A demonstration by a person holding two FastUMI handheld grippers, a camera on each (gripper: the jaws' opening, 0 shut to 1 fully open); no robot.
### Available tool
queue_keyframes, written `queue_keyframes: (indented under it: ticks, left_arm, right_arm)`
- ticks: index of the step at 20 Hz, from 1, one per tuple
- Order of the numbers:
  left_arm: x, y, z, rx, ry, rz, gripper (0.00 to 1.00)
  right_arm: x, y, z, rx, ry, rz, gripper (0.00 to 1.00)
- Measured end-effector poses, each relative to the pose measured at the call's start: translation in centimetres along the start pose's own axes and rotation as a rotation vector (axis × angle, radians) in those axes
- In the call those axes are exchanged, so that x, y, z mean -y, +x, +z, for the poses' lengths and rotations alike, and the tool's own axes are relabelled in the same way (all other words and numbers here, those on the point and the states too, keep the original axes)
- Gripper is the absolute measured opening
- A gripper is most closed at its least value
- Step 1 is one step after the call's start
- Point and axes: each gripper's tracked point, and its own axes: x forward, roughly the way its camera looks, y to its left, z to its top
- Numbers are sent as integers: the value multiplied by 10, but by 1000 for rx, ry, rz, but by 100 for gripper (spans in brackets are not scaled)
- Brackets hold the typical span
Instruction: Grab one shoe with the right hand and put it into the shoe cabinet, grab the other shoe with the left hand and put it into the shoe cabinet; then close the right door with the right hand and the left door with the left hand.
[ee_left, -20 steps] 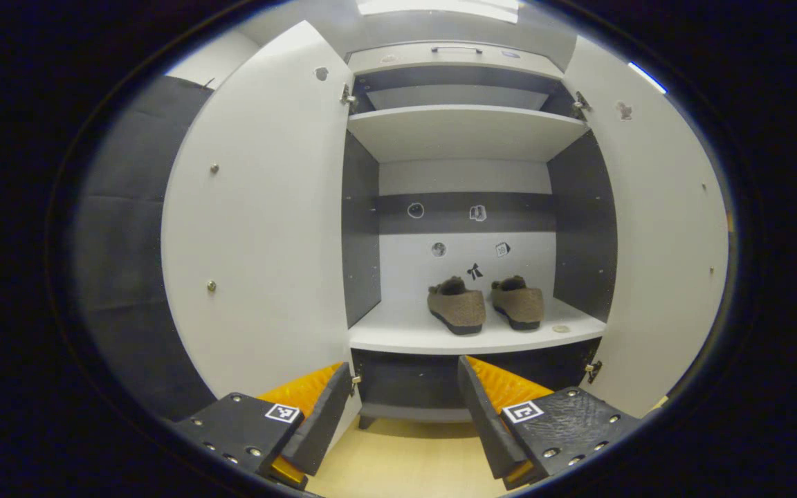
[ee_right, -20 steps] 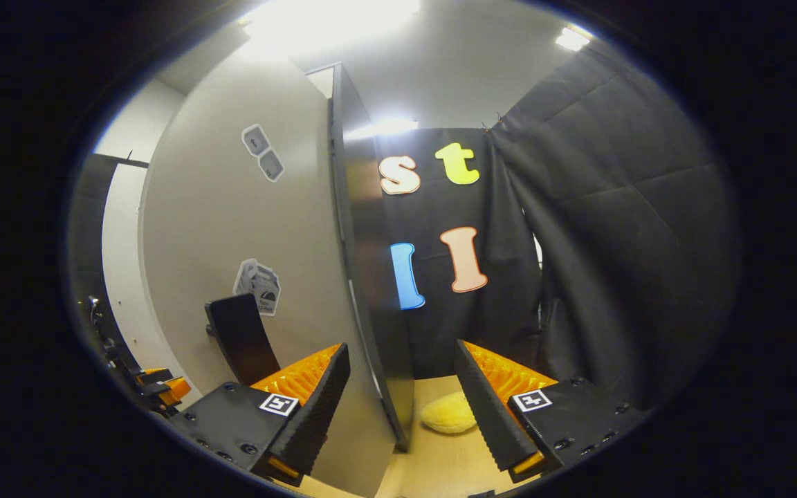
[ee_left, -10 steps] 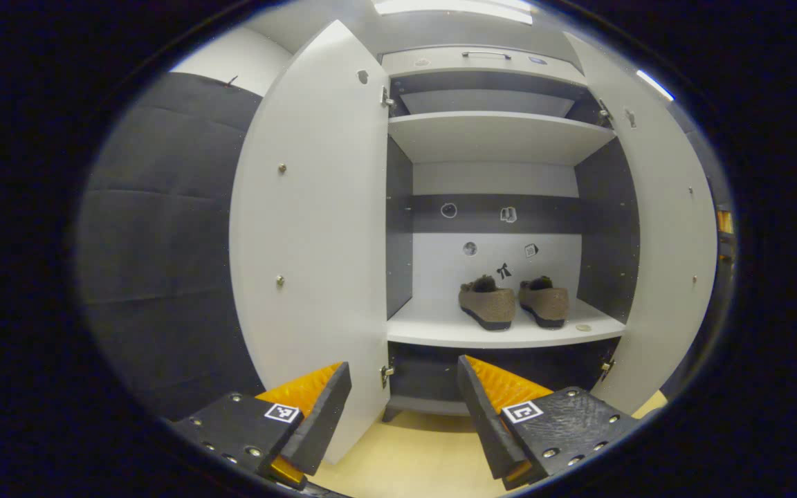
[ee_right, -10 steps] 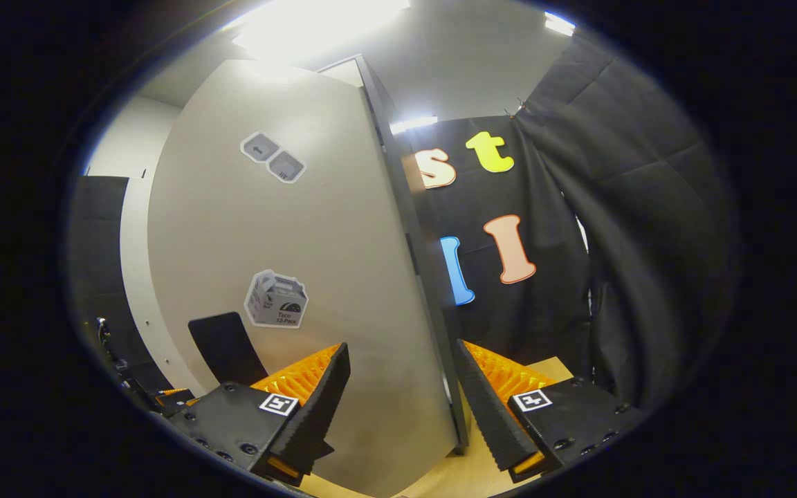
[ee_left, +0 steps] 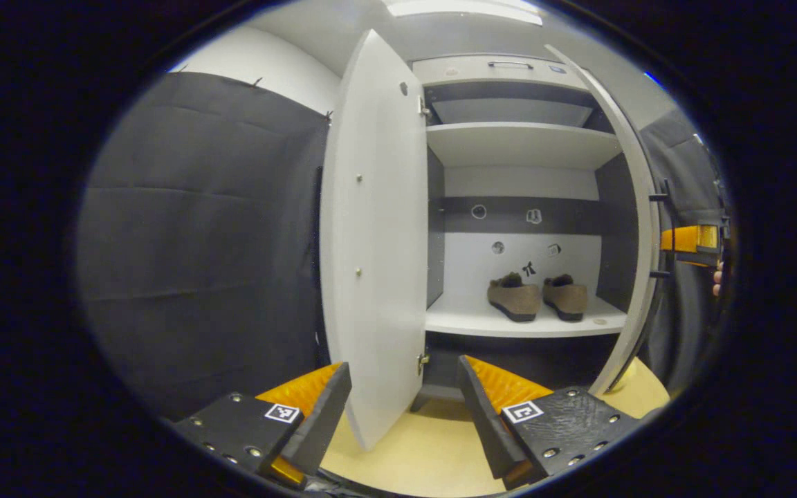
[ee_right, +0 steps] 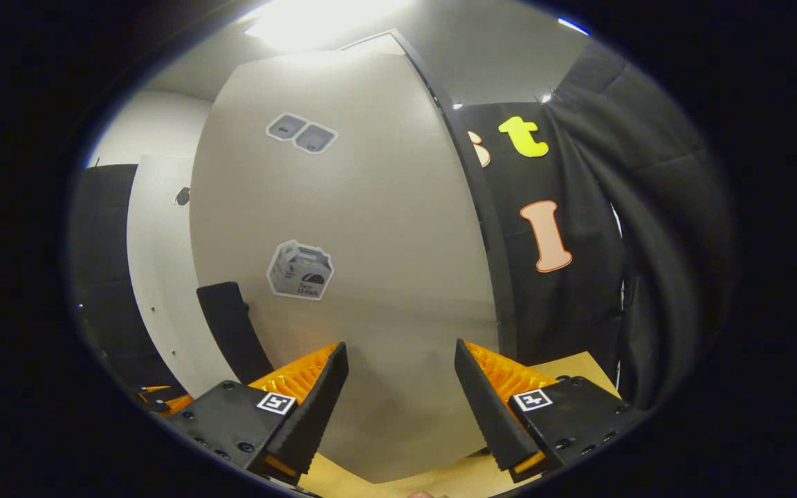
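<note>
In the left gripper view, my left gripper (ee_left: 404, 408) sits at the bottom centre, its fingers apart and holding nothing. The left door (ee_left: 374, 235) stands open edge-on just above them, upright, and partly blocks the left side of the shoe cabinet (ee_left: 523, 149). Black padded wall (ee_left: 198, 228) takes up the left of the frame. Both shoes (ee_left: 537, 297) rest side by side on the lower shelf (ee_left: 523, 324), right of centre: brown, low-cut, with dark soles, heels toward me. The right door (ee_left: 640, 235) is partly swung in at the right of the frame, with my right gripper (ee_left: 692, 238) beyond its edge.

In the right gripper view, my right gripper (ee_right: 402, 404) is spread apart, empty, directly facing the right door's (ee_right: 371, 277) outer face, which bears stickers (ee_right: 300, 270). Whether the fingertips touch the panel I cannot tell. Pale floor (ee_right: 564, 366) shows at the lower right.
</note>
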Motion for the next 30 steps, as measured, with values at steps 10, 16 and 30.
queue_keyframes:
  ticks: [10, 16, 30]
  left_arm:
    - [-86, 13, 26, 22, -12, 164, 93]
    - [-92, 42, 53, 98, 18, 53, 85]
    - [-60, 86, 83, 161, 66, -357, 94]
  right_arm:
    - [30, -25, -42, -52, -11, -204, 98]
    - [34, -61, -47, -51, 11, -342, 98]
    - [41, -119, -61, -31, -42, -505, 98]
